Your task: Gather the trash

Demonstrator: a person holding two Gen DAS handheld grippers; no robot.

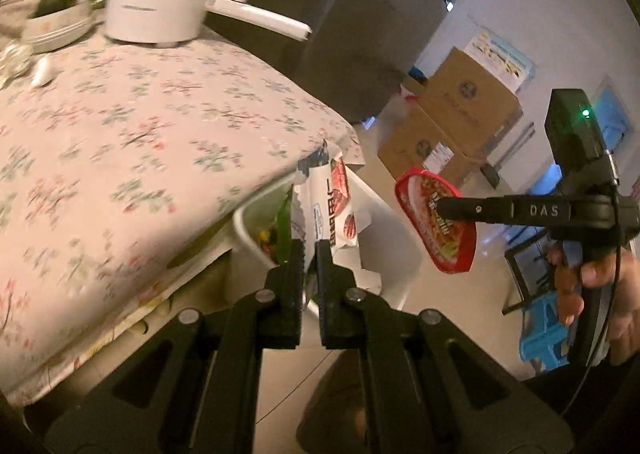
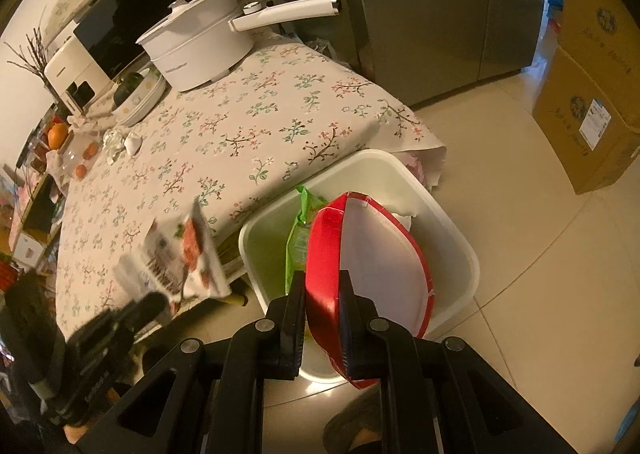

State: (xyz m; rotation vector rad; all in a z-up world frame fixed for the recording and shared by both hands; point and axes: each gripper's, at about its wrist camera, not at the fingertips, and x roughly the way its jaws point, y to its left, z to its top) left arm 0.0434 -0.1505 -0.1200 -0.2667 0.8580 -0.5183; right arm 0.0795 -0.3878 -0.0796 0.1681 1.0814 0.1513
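Note:
My left gripper (image 1: 311, 254) is shut on a white snack wrapper (image 1: 330, 202) with red print, held above the white bin (image 1: 380, 222) beside the table. The wrapper also shows blurred in the right wrist view (image 2: 188, 254). My right gripper (image 2: 322, 286) is shut on a red noodle bowl lid (image 2: 376, 266), held over the bin (image 2: 460, 246). The lid shows in the left wrist view (image 1: 440, 222), with the right gripper (image 1: 444, 208) on it. A green wrapper (image 2: 300, 234) lies in the bin.
The table with a floral cloth (image 2: 256, 122) carries a white pot (image 2: 200, 50), stacked plates (image 2: 140, 102) and crumpled tissue (image 2: 120, 142). Cardboard boxes (image 2: 592, 102) stand on the floor at right. A grey fridge (image 2: 420, 6) is behind. A blue stool (image 1: 544, 338) stands by the right hand.

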